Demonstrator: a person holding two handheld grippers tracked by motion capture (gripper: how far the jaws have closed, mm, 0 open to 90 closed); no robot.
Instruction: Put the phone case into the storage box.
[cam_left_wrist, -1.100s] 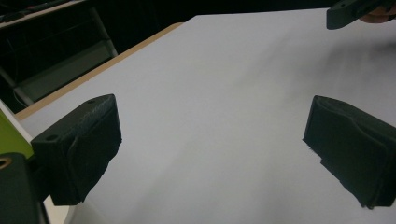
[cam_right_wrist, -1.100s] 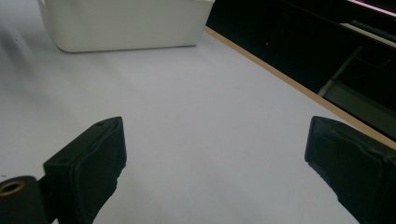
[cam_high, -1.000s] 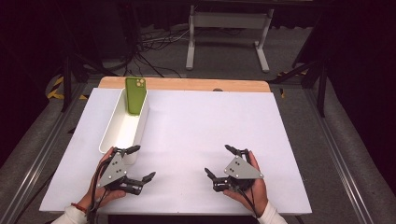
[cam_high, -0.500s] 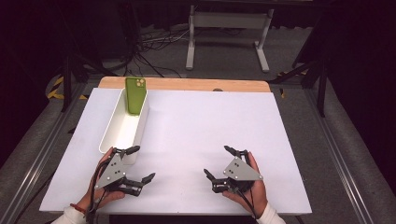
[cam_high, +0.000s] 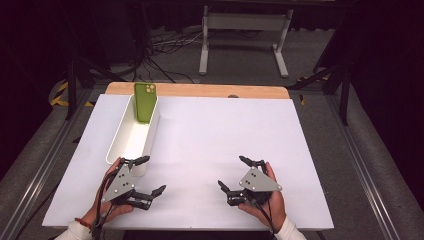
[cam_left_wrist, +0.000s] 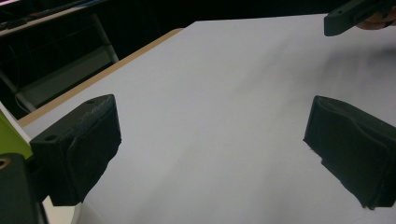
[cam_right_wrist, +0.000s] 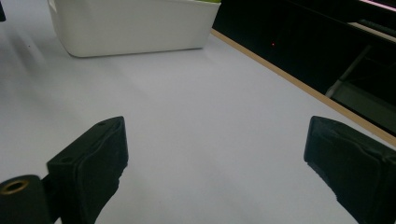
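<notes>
While both grippers sit near the front edge of the white table (cam_high: 210, 150), we've got a big bare stretch of surface between and beyond them, all the way up to the wooden strip (cam_high: 200, 90) along the far edge. The only stuff on the table is over on the left: a long white bin (cam_high: 131, 145) running front to back, with a green phone (cam_high: 144, 101) standing in its far end.

The phone is upright, long axis pretty much vertical and leaning back a bit against the bin's far wall, camera lenses at the top facing us (so we're seeing its back).

Our left gripper (cam_high: 147, 174) is just beside the bin's near end, one fingertip right at the near wall; we can't tell if it actually touches. That puts the phone well ahead of it, a full bin length away. Its jaws are spread wide with nothing between them, same story in the left gripper view (cam_left_wrist: 210, 144).

Our right gripper (cam_high: 234, 172) is well apart from the bin, over on the right half, jaws also wide apart and holding nothing (cam_right_wrist: 215, 158). In its view the bin (cam_right_wrist: 135, 25) sits off to the upper left.
</notes>
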